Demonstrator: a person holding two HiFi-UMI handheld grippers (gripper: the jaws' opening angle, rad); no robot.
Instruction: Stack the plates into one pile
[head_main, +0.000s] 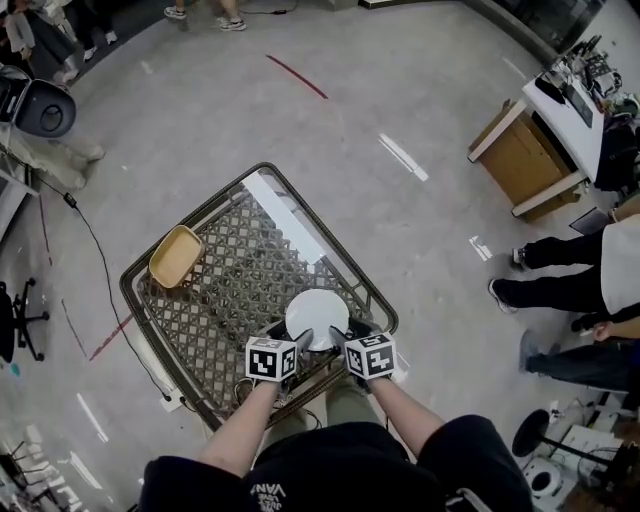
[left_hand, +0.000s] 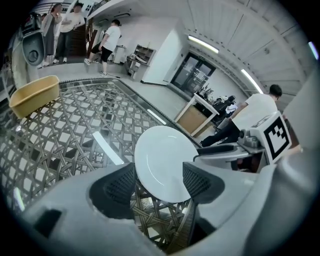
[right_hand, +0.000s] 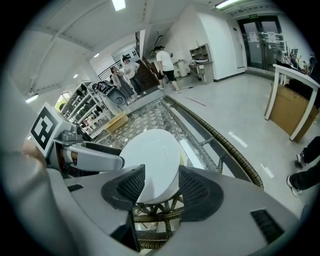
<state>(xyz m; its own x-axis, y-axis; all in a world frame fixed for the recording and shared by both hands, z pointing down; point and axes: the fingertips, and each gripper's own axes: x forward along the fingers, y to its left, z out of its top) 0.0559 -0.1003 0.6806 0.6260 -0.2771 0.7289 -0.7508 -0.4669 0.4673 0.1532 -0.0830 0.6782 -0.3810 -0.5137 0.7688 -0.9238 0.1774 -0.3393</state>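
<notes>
**While your two tongs gape, one white plate (head_main: 317, 316) lies between them**

Your left gripper (head_main: 300, 338) has its jaws spread wide and clamps nothing; the plate's near rim shows in the gap. Your right gripper (head_main: 338, 336) is the same: jaws wide apart, the rim between them, nothing pinched. You have one white plate in view, flat at the near edge of the lattice-topped table (head_main: 225, 300). One tan dish (head_main: 176, 256) rests at the table's far left side, well apart from the plate. That makes two pieces and two separate spots.
</notes>
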